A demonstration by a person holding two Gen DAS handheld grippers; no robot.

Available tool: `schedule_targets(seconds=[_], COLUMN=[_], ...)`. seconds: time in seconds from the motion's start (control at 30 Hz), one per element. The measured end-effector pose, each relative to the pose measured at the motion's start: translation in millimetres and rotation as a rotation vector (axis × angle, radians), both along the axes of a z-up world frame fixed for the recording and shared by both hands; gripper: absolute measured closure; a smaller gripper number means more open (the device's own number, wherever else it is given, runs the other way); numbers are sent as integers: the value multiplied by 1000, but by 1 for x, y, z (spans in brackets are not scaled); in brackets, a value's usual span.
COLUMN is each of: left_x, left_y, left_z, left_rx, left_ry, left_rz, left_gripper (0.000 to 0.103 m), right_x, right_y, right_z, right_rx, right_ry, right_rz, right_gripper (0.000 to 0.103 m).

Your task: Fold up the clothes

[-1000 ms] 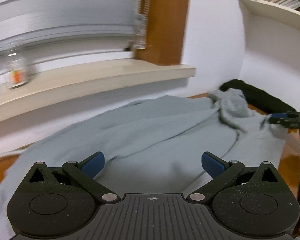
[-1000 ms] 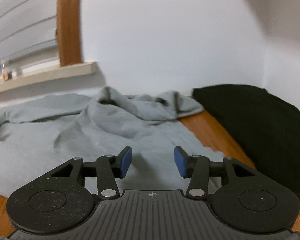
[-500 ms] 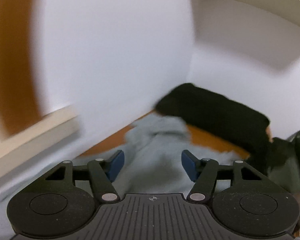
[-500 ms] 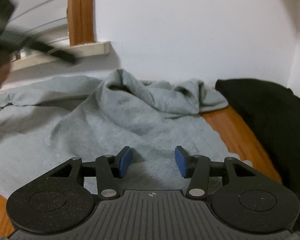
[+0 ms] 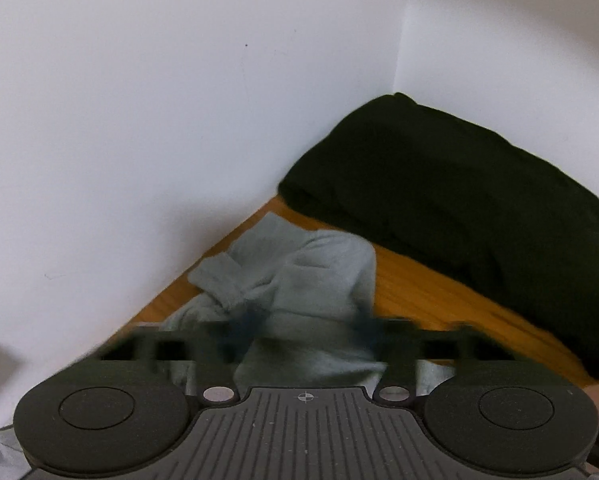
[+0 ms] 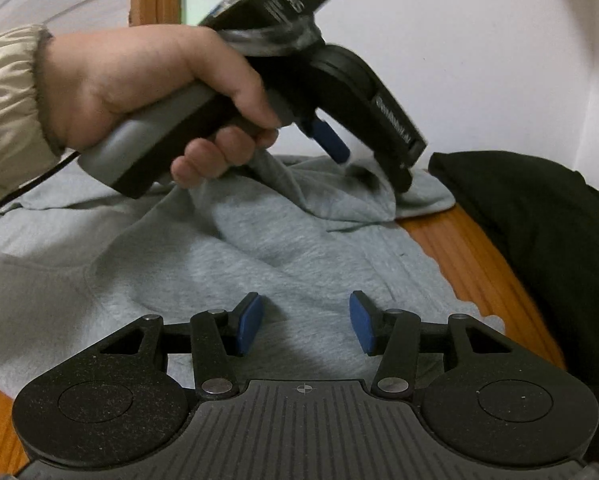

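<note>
A wooden desk [image 6: 475, 264] carries a soft, limp grey sweatshirt [image 6: 219, 264]. Left tongs [image 6: 373, 168] spread over its bunched sleeve at twelve o'clock, likely the best hold; right tongs [image 6: 305, 324] spread, empty.

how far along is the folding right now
Done: only the black garment looks folded, by the wall. In hand: the left gripper is down at the grey sweatshirt's bunched sleeve; its grip is blurred. Left: the sweatshirt lies spread and unfolded; right gripper open over it.

bare hand [image 6: 147, 92], beige puffy sleeve [image 6: 7, 108], blk gripper [image 6: 303, 322] w/ blue fingers [image 6: 249, 322]
</note>
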State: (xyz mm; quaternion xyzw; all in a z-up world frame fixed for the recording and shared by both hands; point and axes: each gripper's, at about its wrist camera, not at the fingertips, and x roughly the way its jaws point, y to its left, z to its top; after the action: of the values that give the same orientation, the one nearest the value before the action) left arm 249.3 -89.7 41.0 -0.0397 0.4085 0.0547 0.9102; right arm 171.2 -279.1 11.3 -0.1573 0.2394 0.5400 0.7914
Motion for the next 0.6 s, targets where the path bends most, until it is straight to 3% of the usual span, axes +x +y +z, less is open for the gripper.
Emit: schedule_targets(seconds=[0.07, 0.2, 0.4, 0.5, 0.6], left_x=[-10, -65, -198, -273, -337], left_y=[8, 33, 66, 73, 78], left_z=[10, 53, 114, 130, 129], left_rx=[21, 32, 95, 133, 134], left_ry=[-37, -150, -287, -340, -335], left_rz=[9, 45, 108, 130, 164], left_gripper=[93, 94, 94, 94, 94], right_x=[0, 2, 3, 6, 9], right_y=[-1, -4, -9, -10, -10], right_z=[0, 0, 1, 0, -1], right_rx=[4, 20, 52, 71, 80], right_ry=[2, 13, 10, 15, 19], right_rz=[-3, -29, -82, -109, -127], right_gripper=[54, 54, 54, 54, 54])
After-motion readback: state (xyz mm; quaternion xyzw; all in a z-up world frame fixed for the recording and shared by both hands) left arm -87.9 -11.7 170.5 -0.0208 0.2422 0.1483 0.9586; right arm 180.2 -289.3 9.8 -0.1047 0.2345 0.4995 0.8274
